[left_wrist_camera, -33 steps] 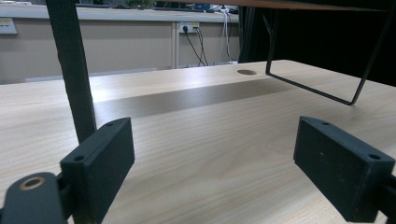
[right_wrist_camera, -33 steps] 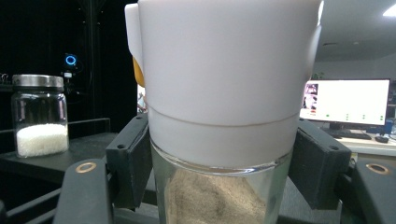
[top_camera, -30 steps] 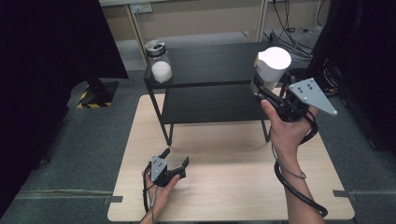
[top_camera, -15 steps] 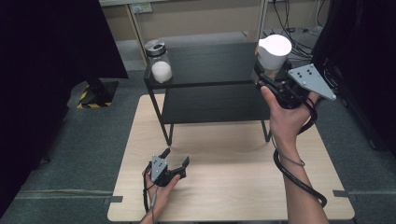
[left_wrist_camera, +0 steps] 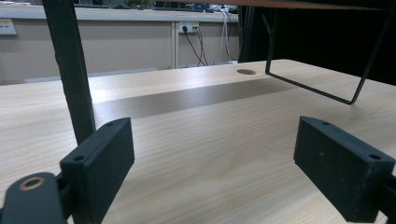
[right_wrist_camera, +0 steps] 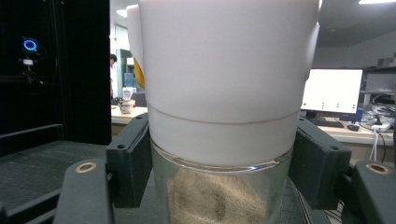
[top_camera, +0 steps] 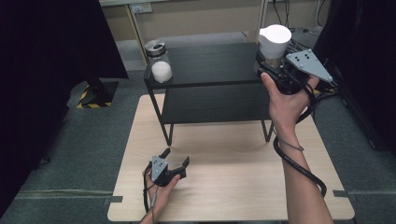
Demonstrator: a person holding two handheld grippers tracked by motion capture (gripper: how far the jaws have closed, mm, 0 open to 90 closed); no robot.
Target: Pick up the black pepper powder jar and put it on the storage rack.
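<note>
**White-capped jar gripped above the shelf**

The right claw (top_camera: 273, 63) is clamping a glass jar with a tall white lid (right_wrist_camera: 224, 93), its pads pressing the sides just where lid meets glass; sandy grains are showing inside. It is holding the jar upright over the right end of the black shelf (top_camera: 210, 63). The left claw (top_camera: 173, 159) is resting low on the wooden table (top_camera: 233, 186), its jaws standing wide apart with nothing between them. Another jar (top_camera: 159, 63) is sitting on the shelf's left end.

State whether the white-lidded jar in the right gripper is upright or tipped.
Upright: the jar stands vertical between the right gripper pads, white lid on top.
</note>
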